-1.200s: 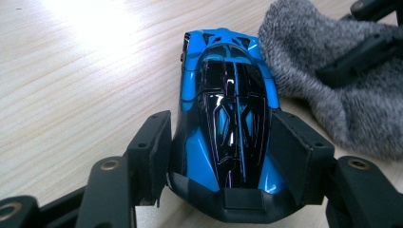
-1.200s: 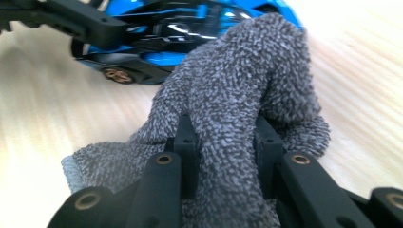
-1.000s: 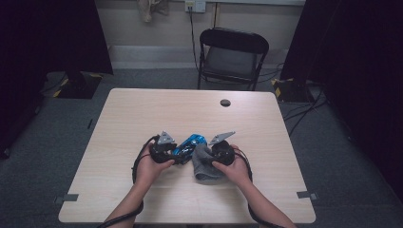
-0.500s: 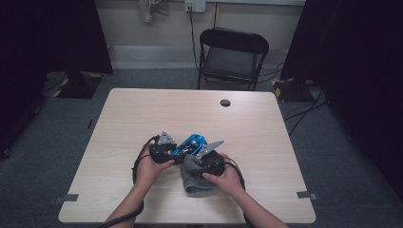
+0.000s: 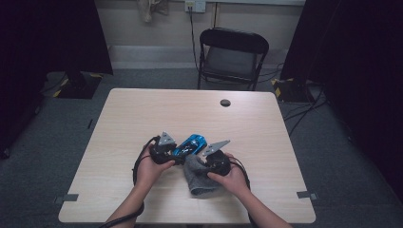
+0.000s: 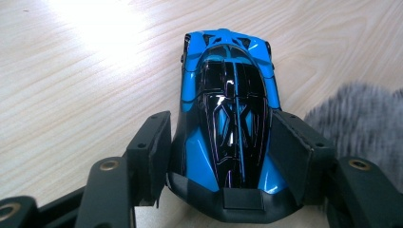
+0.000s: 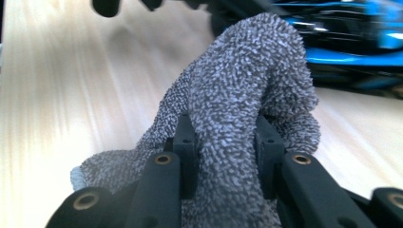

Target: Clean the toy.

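The left gripper [image 6: 221,142] clamps both jaws against the sides of a blue and black toy sports car [image 6: 227,118], which sits on the wooden table [image 5: 142,114] near its front middle. Just right of the car, the right gripper [image 7: 223,142] pinches a bunched grey terry cloth [image 7: 247,104], its raised fold beside the car's flank.
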Demonstrator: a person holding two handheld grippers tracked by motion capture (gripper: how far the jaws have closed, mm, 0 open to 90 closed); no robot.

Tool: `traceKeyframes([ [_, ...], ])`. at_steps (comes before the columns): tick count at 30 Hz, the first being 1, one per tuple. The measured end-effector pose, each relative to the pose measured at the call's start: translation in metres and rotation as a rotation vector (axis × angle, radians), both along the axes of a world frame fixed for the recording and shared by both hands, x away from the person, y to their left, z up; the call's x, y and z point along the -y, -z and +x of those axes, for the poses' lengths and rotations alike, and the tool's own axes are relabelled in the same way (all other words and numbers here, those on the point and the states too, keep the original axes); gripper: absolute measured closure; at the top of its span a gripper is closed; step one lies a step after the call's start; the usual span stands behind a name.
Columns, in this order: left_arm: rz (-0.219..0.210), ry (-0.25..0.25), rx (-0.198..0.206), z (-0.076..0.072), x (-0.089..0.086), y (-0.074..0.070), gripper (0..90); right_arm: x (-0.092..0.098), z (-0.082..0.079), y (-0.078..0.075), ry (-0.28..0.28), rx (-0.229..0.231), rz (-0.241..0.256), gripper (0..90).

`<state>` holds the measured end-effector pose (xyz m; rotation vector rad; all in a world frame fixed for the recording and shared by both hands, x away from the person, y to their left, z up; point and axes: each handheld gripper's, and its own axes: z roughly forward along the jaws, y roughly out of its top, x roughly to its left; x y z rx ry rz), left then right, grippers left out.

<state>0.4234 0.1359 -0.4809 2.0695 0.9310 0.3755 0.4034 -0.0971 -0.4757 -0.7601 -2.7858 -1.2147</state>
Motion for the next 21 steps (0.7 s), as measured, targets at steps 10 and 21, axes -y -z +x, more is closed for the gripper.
traceKeyframes([
  [10, -0.004, -0.019, 0.007, -0.007, 0.004, -0.014, 30.9, 0.026, 0.002, -0.003, 0.125, 0.043, -0.028, 57.0],
  [21, -0.037, 0.051, 0.008, -0.035, 0.024, -0.034, 30.3, 0.062, -0.005, -0.030, 0.236, 0.097, 0.038, 32.8],
])
